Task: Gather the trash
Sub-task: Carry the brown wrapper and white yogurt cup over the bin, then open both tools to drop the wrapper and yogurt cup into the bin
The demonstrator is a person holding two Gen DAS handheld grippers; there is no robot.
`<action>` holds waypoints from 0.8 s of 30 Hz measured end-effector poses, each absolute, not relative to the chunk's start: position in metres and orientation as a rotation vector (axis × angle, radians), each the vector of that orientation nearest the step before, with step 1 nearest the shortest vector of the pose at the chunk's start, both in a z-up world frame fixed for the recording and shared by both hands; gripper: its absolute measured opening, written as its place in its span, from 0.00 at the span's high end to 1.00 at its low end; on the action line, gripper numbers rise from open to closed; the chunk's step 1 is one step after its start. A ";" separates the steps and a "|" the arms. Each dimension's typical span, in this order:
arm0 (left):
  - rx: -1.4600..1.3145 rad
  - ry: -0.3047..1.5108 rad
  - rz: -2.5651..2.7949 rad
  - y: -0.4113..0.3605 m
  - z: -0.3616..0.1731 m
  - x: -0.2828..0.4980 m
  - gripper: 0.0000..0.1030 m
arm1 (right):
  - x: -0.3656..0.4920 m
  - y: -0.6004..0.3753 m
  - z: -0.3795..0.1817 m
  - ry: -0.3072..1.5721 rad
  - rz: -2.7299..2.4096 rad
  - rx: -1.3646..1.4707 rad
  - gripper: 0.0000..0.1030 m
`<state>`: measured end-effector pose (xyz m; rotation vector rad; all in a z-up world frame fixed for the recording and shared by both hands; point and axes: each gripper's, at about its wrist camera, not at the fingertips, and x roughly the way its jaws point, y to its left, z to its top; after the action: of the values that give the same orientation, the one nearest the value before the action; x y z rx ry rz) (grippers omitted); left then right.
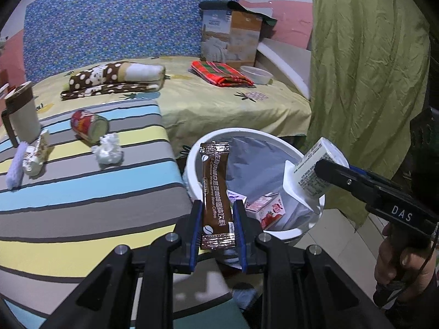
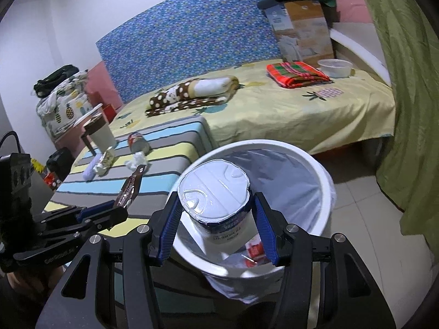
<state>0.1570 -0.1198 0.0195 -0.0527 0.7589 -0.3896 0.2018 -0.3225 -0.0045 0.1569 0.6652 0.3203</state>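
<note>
Pinching a brown coffee sachet (image 1: 216,194) near its lower end, the left gripper (image 1: 218,226) has its blue pads pressed against the packet's two long edges, so the sachet stands almost upright between them. Its top reaches across the near rim of the white bin (image 1: 192,159), which sits at about two o'clock from the gripper in the left wrist view.

The right gripper (image 2: 216,229) clamps a white cup (image 2: 216,194) with a sealed foil lid, one pad on each side of its body, and holds it tilted over the bin's mouth. In the left wrist view that cup shows at three o'clock, over the bin's far right rim.

The bin is lined with a pale bag (image 1: 247,161). Small cartons (image 1: 264,208) with red and pink print lie at its bottom.

At ten o'clock from the left gripper, the striped cloth (image 1: 82,192) carries the remaining litter: a red can (image 1: 87,127) lying on its side, a crumpled white tissue (image 1: 108,149) just beside it, and a crushed wrapper (image 1: 37,155) next to a white fuzzy roll (image 1: 16,168). A lidded mug (image 1: 22,115) stands behind them.

At twelve o'clock, the yellow bed (image 1: 219,104) holds a polka-dot blanket (image 1: 115,81), a folded red plaid cloth (image 1: 222,74) and a white bowl (image 1: 256,74).
</note>
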 end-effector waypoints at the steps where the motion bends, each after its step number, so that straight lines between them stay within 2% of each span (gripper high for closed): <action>1: -0.049 0.762 -0.396 -0.123 0.018 0.158 0.78 | 0.203 -0.325 -0.006 0.669 0.315 0.161 0.47; 24: -0.027 0.850 -0.458 -0.160 -0.011 0.204 0.77 | 0.232 -0.342 -0.029 0.762 0.249 0.155 0.47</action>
<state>0.2045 -0.1600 -0.0112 -0.0266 0.8495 -0.4575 0.2319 -0.3418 -0.0288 0.1546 0.7615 0.2491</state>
